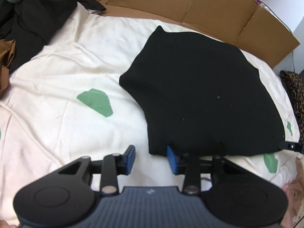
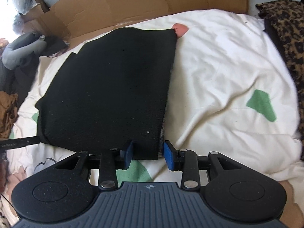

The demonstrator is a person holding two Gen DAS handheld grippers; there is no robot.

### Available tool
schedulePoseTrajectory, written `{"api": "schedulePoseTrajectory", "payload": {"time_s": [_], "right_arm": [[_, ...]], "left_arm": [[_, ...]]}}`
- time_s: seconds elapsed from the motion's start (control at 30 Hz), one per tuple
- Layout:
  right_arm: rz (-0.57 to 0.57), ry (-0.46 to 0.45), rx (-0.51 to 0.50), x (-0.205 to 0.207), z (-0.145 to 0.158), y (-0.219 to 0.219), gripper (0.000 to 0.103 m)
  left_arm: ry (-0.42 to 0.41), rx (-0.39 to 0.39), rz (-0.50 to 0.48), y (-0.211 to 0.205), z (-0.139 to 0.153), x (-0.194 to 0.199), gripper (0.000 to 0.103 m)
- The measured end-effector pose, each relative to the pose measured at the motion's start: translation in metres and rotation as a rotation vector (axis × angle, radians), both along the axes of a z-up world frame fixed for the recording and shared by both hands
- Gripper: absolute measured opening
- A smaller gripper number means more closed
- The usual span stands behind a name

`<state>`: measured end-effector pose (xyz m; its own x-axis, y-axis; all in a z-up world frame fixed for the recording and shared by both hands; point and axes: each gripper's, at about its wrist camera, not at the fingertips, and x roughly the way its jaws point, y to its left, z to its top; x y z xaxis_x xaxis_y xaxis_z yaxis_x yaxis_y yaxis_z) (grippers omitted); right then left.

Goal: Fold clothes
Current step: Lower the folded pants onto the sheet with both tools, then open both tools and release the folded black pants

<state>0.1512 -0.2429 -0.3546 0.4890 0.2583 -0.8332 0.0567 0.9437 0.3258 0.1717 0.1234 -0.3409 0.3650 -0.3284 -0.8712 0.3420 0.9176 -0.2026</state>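
Still, with both the left claw and right claw spread at the 6 o'clock hem of the black garment, lying flat on the bed, closing unevenly could bunch its layers.

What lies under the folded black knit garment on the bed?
The folded black knit garment rests on a cream duvet with green patches. A pinkish patch peeks out at its far corner; anything else beneath is covered.
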Motion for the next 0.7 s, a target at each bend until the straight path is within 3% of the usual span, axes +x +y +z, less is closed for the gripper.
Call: {"api": "schedulePoseTrajectory", "payload": {"time_s": [0.1, 0.13, 0.17, 0.27, 0.43, 0.5, 0.6, 0.7], "right_arm": [[0.015, -0.001, 0.011, 0.004, -0.005, 0.0, 0.037], [0.02, -0.001, 0.009, 0.005, -0.005, 0.0, 0.03], [0.025, 0.001, 0.003, 0.005, -0.004, 0.001, 0.016], [0.038, 0.007, -0.014, 0.007, -0.001, 0.001, 0.011], [0.025, 0.008, -0.028, 0.007, 0.005, 0.0, 0.008], [0.012, 0.006, -0.038, 0.008, 0.008, -0.002, 0.007], [-0.008, 0.02, -0.039, 0.009, 0.008, -0.006, 0.007], [-0.007, 0.025, -0.039, 0.011, 0.007, -0.004, 0.008]], "left_arm": [[0.004, -0.002, -0.013, 0.0, -0.005, -0.002, 0.037], [0.006, -0.001, -0.025, 0.0, -0.006, -0.003, 0.028], [0.007, -0.001, -0.037, -0.001, -0.006, -0.004, 0.014], [-0.004, 0.026, -0.061, -0.001, -0.004, -0.006, 0.005], [-0.043, 0.059, -0.068, 0.004, 0.015, -0.006, 0.002], [-0.084, 0.121, -0.037, 0.009, 0.021, -0.006, 0.0], [-0.052, 0.144, 0.034, 0.031, 0.017, -0.002, 0.0], [-0.027, 0.1, 0.042, 0.039, 0.019, -0.002, 0.0]]}}
